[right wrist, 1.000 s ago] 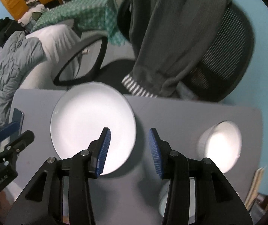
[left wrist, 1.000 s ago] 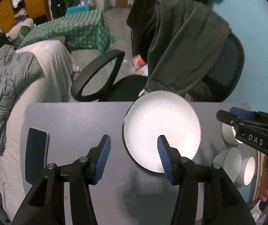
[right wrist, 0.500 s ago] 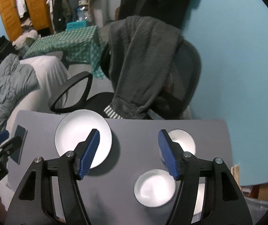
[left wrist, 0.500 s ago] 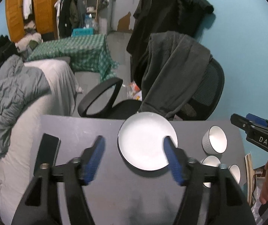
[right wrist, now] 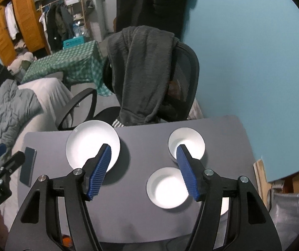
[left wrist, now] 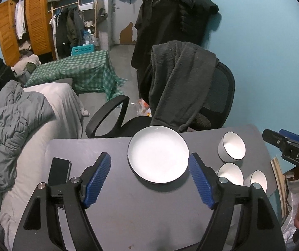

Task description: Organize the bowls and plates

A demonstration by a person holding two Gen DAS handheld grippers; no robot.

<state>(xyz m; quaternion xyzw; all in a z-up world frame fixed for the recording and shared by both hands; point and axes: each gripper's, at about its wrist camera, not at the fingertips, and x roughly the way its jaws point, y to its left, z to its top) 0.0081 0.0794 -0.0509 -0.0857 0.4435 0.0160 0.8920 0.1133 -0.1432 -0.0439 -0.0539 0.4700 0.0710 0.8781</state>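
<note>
A white plate (left wrist: 158, 156) lies at the far middle of the grey table (left wrist: 128, 209); it also shows in the right wrist view (right wrist: 91, 146). Three white bowls stand at the table's right: a far one (left wrist: 231, 148) (right wrist: 186, 145), a nearer one (left wrist: 230, 173) (right wrist: 167, 187), and one at the right edge (left wrist: 256, 181), mostly hidden behind my finger in the right wrist view. My left gripper (left wrist: 149, 179) is open and empty, high above the table in front of the plate. My right gripper (right wrist: 143, 170) is open and empty above the bowls.
A black phone (left wrist: 58, 171) lies at the table's left. An office chair (left wrist: 212, 96) draped with a grey garment stands behind the table. A bed with a grey duvet (left wrist: 13, 115) lies to the left. The right gripper's body (left wrist: 291, 152) shows at the right edge.
Both grippers have risen and pulled back from the table, so plate and bowls look smaller. Both sets of jaws have opened wider.
</note>
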